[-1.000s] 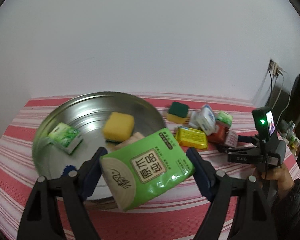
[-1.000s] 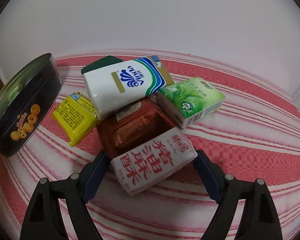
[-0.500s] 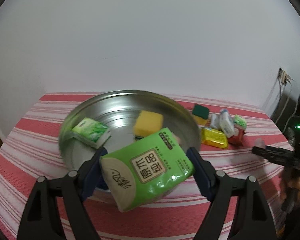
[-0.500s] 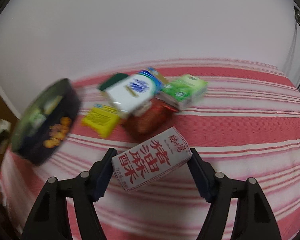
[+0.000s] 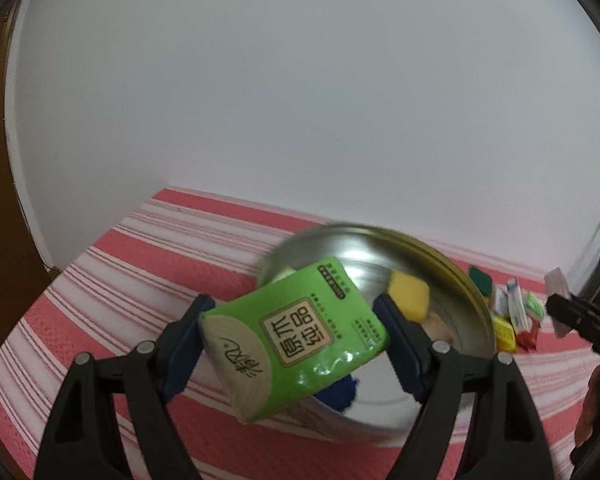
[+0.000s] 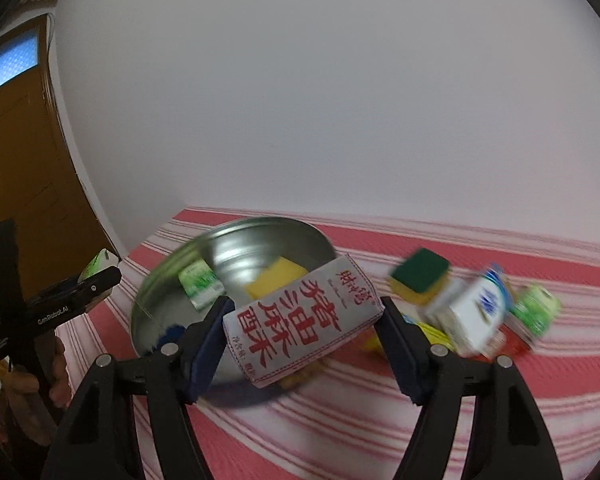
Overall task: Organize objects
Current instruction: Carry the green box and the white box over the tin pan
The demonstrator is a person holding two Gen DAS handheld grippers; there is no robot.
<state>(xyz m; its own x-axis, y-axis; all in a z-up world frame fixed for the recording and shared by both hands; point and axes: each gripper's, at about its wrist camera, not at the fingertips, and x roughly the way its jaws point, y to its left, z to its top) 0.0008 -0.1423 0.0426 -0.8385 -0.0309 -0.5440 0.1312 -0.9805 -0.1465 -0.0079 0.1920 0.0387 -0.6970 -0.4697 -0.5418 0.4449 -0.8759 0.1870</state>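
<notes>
My left gripper [image 5: 296, 344] is shut on a green tissue pack [image 5: 296, 336], held above the table left of the round metal tin [image 5: 452, 276]. My right gripper [image 6: 304, 336] is shut on a white packet with red characters [image 6: 300, 316], held in front of the tin [image 6: 236, 236]. The tin holds a yellow sponge [image 5: 410, 294], a small green-and-white pack [image 6: 200, 284] and something blue [image 5: 340, 390]. The left gripper also shows at the left of the right wrist view [image 6: 96, 280]; the right gripper shows at the right edge of the left wrist view [image 5: 560, 308].
Right of the tin lies a loose pile: a green-topped sponge [image 6: 420, 272], a white-and-blue tissue pack [image 6: 476, 312], a green pack [image 6: 536, 312], yellow [image 5: 504, 330] and red packets. The red-striped cloth [image 6: 380, 432] covers the table. A white wall stands behind, a brown door [image 6: 16, 152] at left.
Both grippers swung left with their packs. The right gripper lifted the white packet off the pile and carried it to the tin. The left gripper moved off to the tin's left side.
</notes>
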